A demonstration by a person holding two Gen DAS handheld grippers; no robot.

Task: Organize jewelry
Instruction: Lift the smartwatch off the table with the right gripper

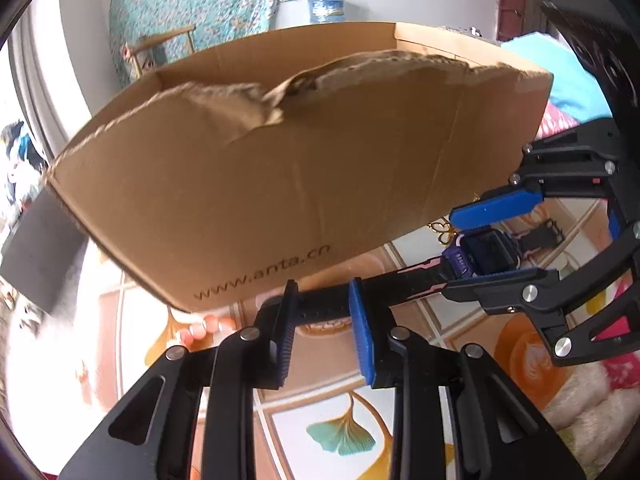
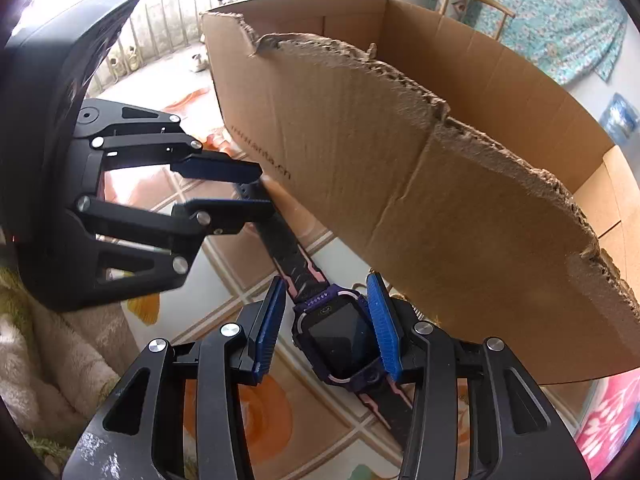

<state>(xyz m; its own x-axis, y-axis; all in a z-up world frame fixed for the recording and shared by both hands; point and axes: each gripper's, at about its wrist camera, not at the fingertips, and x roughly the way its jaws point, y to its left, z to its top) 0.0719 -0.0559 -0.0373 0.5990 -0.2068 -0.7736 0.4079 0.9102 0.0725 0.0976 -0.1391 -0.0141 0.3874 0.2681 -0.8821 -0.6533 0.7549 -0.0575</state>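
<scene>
Pale wall (image 1: 80, 12) with teal floral cloth (image 1: 192, 0), wooden chair (image 1: 160, 48), bright daylight beyond railing (image 2: 168, 20).

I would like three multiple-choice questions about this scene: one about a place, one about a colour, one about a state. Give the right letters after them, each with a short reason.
1. Where is the smartwatch relative to the cardboard box?
A. inside the box
B. outside, in front of its torn wall
C. on top of its rim

2. What colour are the pads on the gripper fingers?
A. blue
B. red
C. white

3. What is the left gripper doing?
A. hanging free of everything
B. gripping the box wall
C. its fingers lie on either side of the watch strap

Answers: 1 B, the watch lies between the right gripper fingers before the wall. 2 A, the ribbed pads are blue. 3 C, the strap end runs between its two fingers.
</scene>
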